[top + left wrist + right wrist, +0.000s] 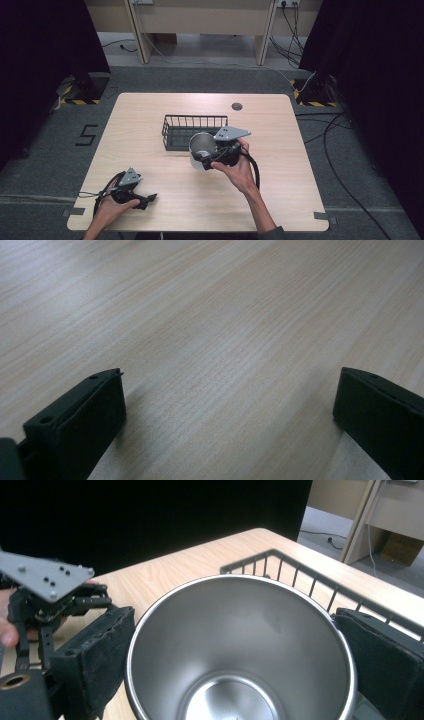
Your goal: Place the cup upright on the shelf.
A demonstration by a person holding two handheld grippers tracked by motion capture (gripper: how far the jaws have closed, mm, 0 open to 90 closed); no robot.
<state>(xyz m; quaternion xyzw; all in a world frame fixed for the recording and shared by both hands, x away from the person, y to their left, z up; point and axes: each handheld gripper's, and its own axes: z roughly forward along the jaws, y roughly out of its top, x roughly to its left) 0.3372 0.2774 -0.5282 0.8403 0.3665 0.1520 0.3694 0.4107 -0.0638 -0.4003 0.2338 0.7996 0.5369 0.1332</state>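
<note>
A steel cup (202, 144) with a shiny inside is held tilted above the table, just in front of a black wire basket (194, 131). My right gripper (206, 156) is shut on it, one pad against each side of the cup (240, 650) near the rim. The basket (300, 575) lies behind the cup in the right gripper view. At the table's front left my left gripper (149, 198) rests low over the wood. Its jaws stand wide open (230, 405) with bare table between them. The left gripper (45, 585) also shows far left in the right gripper view.
The light wooden table (150, 115) has a round cable hole (237, 106) at its back. The black wire basket looks empty where I can see into it. Black curtains stand on both sides, cables (340, 165) run over the floor at right, and desk legs stand behind.
</note>
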